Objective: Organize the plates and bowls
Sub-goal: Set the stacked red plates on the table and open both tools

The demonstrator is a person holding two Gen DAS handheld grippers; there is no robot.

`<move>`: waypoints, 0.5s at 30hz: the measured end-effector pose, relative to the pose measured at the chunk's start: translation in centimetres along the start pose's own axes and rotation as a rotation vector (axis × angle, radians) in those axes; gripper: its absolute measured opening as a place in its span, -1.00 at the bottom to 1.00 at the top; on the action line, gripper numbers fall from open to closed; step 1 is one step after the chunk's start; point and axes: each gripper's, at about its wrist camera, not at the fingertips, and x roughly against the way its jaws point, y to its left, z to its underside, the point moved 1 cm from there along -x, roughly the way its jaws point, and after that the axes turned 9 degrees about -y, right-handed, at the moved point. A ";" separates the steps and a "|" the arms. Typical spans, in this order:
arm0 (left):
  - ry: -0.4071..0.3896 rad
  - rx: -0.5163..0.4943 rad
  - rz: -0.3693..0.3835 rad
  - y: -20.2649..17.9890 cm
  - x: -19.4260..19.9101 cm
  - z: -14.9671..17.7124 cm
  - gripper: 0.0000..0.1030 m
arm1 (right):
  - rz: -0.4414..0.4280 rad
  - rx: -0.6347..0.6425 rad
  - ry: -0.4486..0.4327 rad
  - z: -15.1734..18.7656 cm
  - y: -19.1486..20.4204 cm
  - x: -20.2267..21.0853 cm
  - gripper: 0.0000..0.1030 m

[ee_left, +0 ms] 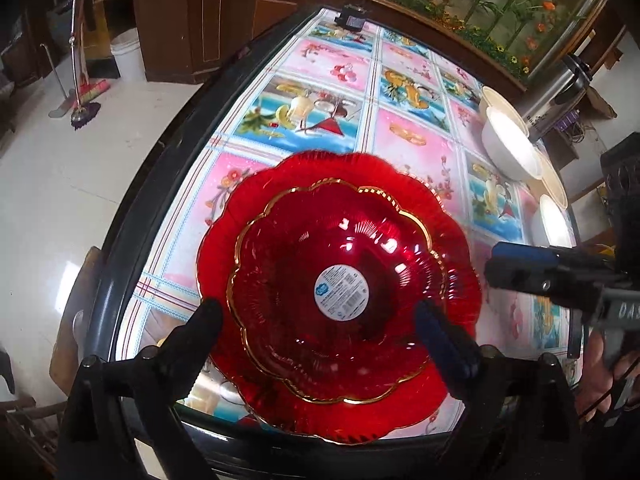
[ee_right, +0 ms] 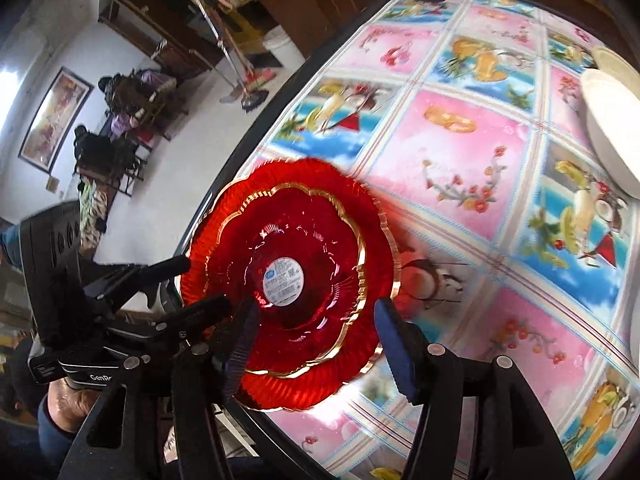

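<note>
Two red scalloped glass plates are stacked near the table's front left edge. The smaller gold-rimmed plate (ee_left: 300, 240) (ee_right: 308, 236), with a round white sticker in its middle, lies in the larger plate (ee_left: 452, 248) (ee_right: 368, 216). My left gripper (ee_left: 320, 320) (ee_right: 200, 284) hovers over the stack's near side, wide open, its pads touching nothing. My right gripper (ee_right: 316, 340) is also open, a finger on each side of the stack's near rim without pressing on it. From the right in the left wrist view reaches one of its fingers (ee_left: 516, 268).
White bowls (ee_left: 508, 144) (ee_right: 612, 132) stand along the right side of the table, another (ee_left: 554, 220) nearer. A steel urn (ee_left: 560, 96) is behind them. The tablecloth (ee_left: 400, 140) covers the table. A small black device (ee_left: 352, 20) sits at the far edge. A bucket and mops stand on the floor at left.
</note>
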 end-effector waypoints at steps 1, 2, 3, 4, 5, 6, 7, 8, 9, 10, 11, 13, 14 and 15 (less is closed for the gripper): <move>-0.004 -0.003 0.000 -0.2 0.1 -0.1 0.86 | -0.001 -0.012 -0.008 0.1 -0.4 0.4 0.24; -0.008 -0.007 0.000 -0.4 0.2 -0.3 0.86 | -0.001 -0.024 -0.014 0.0 -0.8 0.8 0.24; -0.011 -0.012 -0.001 -0.6 0.3 -0.3 0.86 | 0.003 -0.043 -0.023 0.0 -1.4 1.2 0.24; -0.016 -0.021 -0.003 -0.9 0.4 -0.5 0.86 | 0.005 -0.056 -0.031 0.1 -1.9 1.6 0.24; -0.020 -0.028 -0.003 -1.2 0.5 -0.5 0.86 | 0.005 -0.068 -0.038 0.1 -2.3 2.0 0.24; -0.025 -0.038 0.001 -1.7 0.7 -0.7 0.86 | 0.008 -0.086 -0.050 0.1 -3.0 2.6 0.24; -0.029 -0.046 0.006 -2.1 0.8 -0.8 0.86 | 0.011 -0.097 -0.058 0.1 -3.5 3.0 0.24; -0.032 -0.053 0.009 -2.4 0.9 -0.9 0.86 | 0.015 -0.107 -0.069 0.3 -3.9 3.6 0.24; -0.037 -0.068 0.015 -3.0 1.1 -1.1 0.86 | 0.022 -0.120 -0.085 0.3 -4.6 4.3 0.24; -0.041 -0.077 0.019 -3.4 1.2 -1.3 0.86 | 0.038 -0.137 -0.108 0.3 -5.7 5.2 0.24; -0.043 -0.087 0.023 -3.9 1.3 -1.3 0.86 | 0.049 -0.145 -0.120 0.3 -6.4 5.7 0.24; -0.047 -0.115 0.034 -5.0 1.4 -1.5 0.86 | 0.105 -0.179 -0.158 0.4 -8.9 7.4 0.24; -0.048 -0.122 0.039 -5.4 1.5 -1.5 0.86 | 0.130 -0.197 -0.171 0.4 -10.0 8.1 0.24; -0.045 -0.136 0.048 -6.1 1.5 -1.5 0.86 | 0.156 -0.223 -0.187 0.5 -11.4 8.9 0.24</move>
